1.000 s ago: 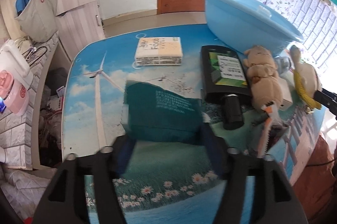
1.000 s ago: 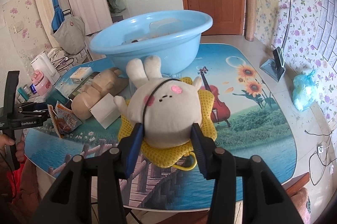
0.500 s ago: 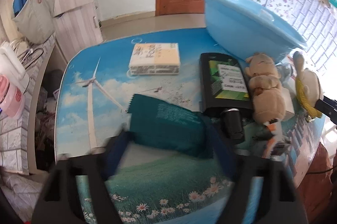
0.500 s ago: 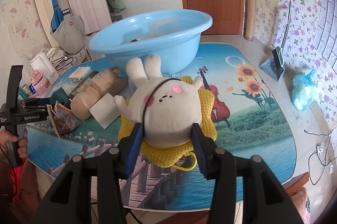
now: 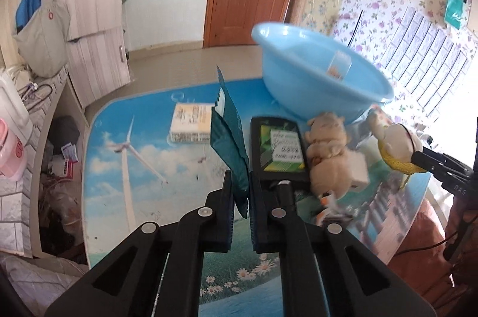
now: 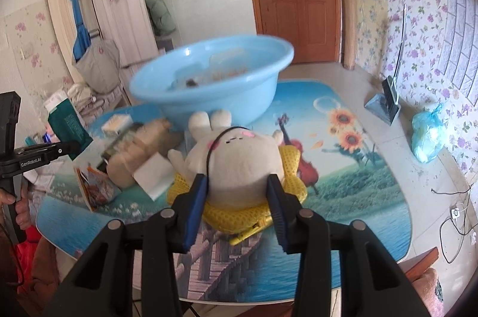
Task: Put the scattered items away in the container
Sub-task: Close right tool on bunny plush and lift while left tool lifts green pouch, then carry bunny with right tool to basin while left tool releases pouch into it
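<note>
The bench (image 5: 107, 155), covered in a printed scenery mat, carries everything. On its far side stands the blue basin (image 5: 316, 78), the container for the task, with a few items already lying inside, too blurred to name.

Just in front of the basin lie a tan plush animal (image 5: 327, 158) and a black bottle (image 5: 279, 152), side by side and touching. A pale tissue packet (image 5: 191, 123) lies alone further left, and a small picture booklet (image 6: 97, 187) stands near the front edge.

The white rabbit plush (image 6: 243, 158) on its yellow mesh pad (image 6: 294, 167) sits between the fingers of the right gripper (image 6: 237, 191), which press into its sides; it is gripped, though I cannot tell whether it has left the bench.

The left gripper (image 5: 240, 193) is clamped on the lower corner of a dark green packet (image 5: 228, 135), which is held upright, clear of the bench.

The step in hand looks like carrying both items to the basin. To do it well, raise each above the rim before moving across, since the rim stands high. The packet is thin and pinched only at a corner, so keep it steady so it does not swing. Release each over the middle of the basin, one gripper at a time, so they do not collide.
</note>
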### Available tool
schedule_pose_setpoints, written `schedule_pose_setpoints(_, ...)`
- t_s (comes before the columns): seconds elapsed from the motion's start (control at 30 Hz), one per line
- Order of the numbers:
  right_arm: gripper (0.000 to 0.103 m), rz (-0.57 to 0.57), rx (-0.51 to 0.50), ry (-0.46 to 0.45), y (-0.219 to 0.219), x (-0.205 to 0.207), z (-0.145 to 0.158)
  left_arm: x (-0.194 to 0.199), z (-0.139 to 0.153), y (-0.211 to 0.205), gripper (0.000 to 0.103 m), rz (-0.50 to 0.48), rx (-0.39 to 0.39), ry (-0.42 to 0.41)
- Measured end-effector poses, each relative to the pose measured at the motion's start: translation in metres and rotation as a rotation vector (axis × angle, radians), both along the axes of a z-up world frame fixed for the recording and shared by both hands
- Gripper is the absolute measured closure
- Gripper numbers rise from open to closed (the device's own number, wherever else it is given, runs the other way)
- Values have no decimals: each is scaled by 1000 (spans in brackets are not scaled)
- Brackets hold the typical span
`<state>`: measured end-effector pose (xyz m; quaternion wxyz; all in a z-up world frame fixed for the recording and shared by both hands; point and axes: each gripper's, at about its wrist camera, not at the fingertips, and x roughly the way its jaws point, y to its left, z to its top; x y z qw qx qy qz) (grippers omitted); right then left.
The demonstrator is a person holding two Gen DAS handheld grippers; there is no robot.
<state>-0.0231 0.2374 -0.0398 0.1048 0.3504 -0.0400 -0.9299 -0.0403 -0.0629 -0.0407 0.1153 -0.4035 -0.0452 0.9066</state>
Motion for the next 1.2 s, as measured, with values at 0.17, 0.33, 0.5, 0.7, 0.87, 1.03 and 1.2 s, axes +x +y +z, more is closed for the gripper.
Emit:
schedule_pose_setpoints(0.17,72,7,4,32,-1,5,13,5,25,4,96,-11,2,39)
schedule_pose_setpoints(0.33,73,23,-3,81,-5,15,29,9,39,14,96,-39,3,75)
schedule_pose_setpoints(0.5,74,-24,53,123,-2,21,51,13,49,19,96,-50,2,100)
schedule_pose_setpoints(0.7,76,-73,37,147,15,21,65,11,56,22,96,-49,-6,109)
schedule_pose_setpoints(0.87,76,-104,51,213,22,28,83,8,59,25,96,-57,-10,115)
schedule_pose_setpoints(1.03,76,-100,45,282,21,30,100,3,66,32,96,-73,-11,125)
schedule_pose_setpoints(1.2,76,-60,18,314,12,23,109,-6,72,42,96,-97,-13,135)
